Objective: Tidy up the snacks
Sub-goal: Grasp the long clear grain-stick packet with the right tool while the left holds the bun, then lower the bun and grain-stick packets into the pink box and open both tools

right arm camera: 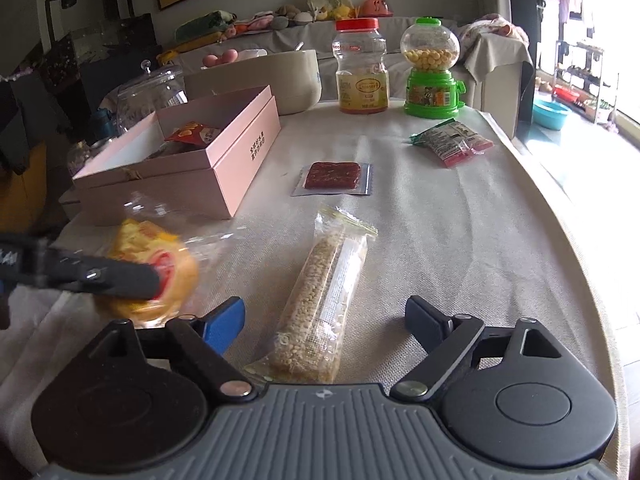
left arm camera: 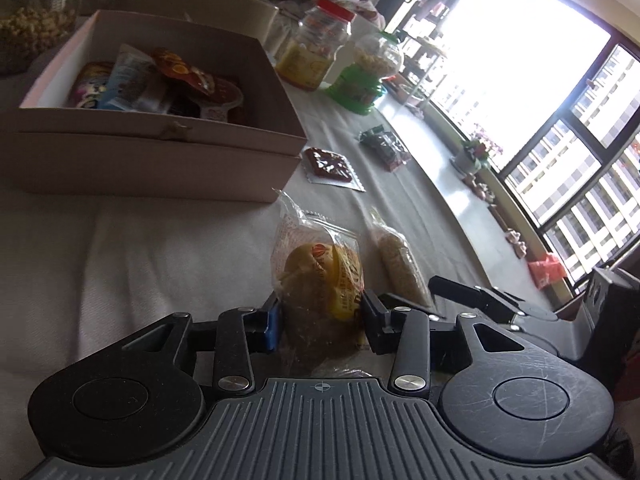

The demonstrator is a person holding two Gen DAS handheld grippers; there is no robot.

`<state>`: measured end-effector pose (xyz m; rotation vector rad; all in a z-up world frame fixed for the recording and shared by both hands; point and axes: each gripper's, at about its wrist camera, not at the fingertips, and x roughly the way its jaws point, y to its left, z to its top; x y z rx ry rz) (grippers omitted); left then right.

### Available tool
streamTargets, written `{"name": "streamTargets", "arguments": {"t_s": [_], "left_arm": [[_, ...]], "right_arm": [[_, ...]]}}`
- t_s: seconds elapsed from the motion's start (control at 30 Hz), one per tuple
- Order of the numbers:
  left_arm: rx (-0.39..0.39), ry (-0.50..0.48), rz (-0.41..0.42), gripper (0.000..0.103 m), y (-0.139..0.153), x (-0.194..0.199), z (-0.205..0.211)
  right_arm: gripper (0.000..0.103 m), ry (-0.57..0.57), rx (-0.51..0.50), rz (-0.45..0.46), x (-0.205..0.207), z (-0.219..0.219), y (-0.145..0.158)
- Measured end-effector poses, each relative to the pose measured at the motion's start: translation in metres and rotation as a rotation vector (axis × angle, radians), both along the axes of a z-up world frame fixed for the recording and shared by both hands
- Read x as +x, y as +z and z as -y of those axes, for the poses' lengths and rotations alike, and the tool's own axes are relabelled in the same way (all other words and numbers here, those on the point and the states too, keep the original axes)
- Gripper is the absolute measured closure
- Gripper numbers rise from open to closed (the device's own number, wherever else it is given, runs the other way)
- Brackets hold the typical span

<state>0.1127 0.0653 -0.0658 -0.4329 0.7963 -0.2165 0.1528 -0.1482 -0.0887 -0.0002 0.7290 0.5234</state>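
A clear packet with a yellow pastry [left arm camera: 320, 276] sits between the pads of my left gripper [left arm camera: 320, 320], which is shut on it. In the right wrist view that same pastry packet [right arm camera: 152, 256] hangs blurred just above the cloth, with one left finger [right arm camera: 120, 278] across it. My right gripper [right arm camera: 324, 320] is open, and a long puffed-grain bar [right arm camera: 324, 288] lies on the table between its fingers, untouched. The pink box [left arm camera: 160, 136] to the left holds several snack packets. In the right wrist view the pink box [right arm camera: 240, 160] stands beyond the pastry.
A flat red jerky packet [right arm camera: 332, 176] and a green-and-red packet [right arm camera: 452, 140] lie farther out on the cloth. Behind stand a red-lidded jar [right arm camera: 362, 68], a green candy dispenser [right arm camera: 430, 68], a glass jar [right arm camera: 148, 88] and a beige bowl [right arm camera: 280, 80]. The table's rounded edge [right arm camera: 560, 216] runs along the right.
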Motion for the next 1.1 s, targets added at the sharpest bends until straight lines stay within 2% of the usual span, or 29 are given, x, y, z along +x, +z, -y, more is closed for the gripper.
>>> {"name": "streamTargets", "arguments": {"t_s": [0.07, 0.13, 0.3, 0.37, 0.47, 0.5, 0.53, 0.57, 0.6, 0.63, 0.77, 0.9, 1.0, 1.1], "left_arm": [[0.042, 0.025, 0.02, 0.058, 0.006, -0.02, -0.011], [0.072, 0.054, 0.034, 0.058, 0.01, -0.037, -0.023], [0.087, 0.087, 0.025, 0.058, 0.011, -0.064, -0.042], [0.086, 0.084, 0.014, 0.058, 0.007, -0.07, -0.044], [0.084, 0.082, 0.007, 0.058, 0.005, -0.075, -0.043], [0.081, 0.08, 0.01, 0.058, 0.006, -0.076, -0.043], [0.077, 0.077, 0.013, 0.058, 0.007, -0.079, -0.044], [0.072, 0.074, 0.017, 0.058, 0.008, -0.082, -0.045], [0.066, 0.071, 0.02, 0.059, 0.01, -0.084, -0.045], [0.061, 0.068, 0.022, 0.059, 0.01, -0.087, -0.047], [0.028, 0.063, 0.039, 0.059, 0.019, -0.094, -0.054], [-0.007, 0.065, 0.117, 0.059, 0.046, -0.098, -0.065], [0.018, 0.084, 0.209, 0.059, 0.084, -0.092, -0.077], [0.091, 0.128, 0.313, 0.059, 0.126, -0.078, -0.088]], "right_arm": [[0.0, 0.035, 0.063, -0.045, 0.004, 0.006, -0.001], [0.0, 0.035, 0.092, -0.063, 0.006, 0.01, -0.001], [0.001, 0.079, -0.035, -0.05, 0.007, -0.01, 0.003], [0.007, 0.073, -0.066, -0.027, 0.009, -0.02, 0.003], [0.026, 0.056, -0.159, 0.015, 0.011, -0.036, 0.003], [0.037, 0.063, -0.177, 0.025, 0.009, -0.04, 0.005], [0.056, 0.069, -0.19, 0.025, 0.007, -0.042, 0.008], [0.067, 0.079, -0.204, 0.026, 0.003, -0.044, 0.013], [0.074, 0.102, -0.211, 0.022, -0.002, -0.046, 0.018], [0.074, 0.125, -0.2, 0.015, -0.007, -0.045, 0.023], [0.075, 0.248, -0.118, -0.007, -0.032, -0.046, 0.054], [0.075, 0.339, -0.036, 0.064, -0.047, -0.055, 0.104], [0.075, 0.382, 0.006, 0.118, -0.041, -0.067, 0.148], [0.075, 0.381, 0.022, 0.211, -0.026, -0.081, 0.191]]}}
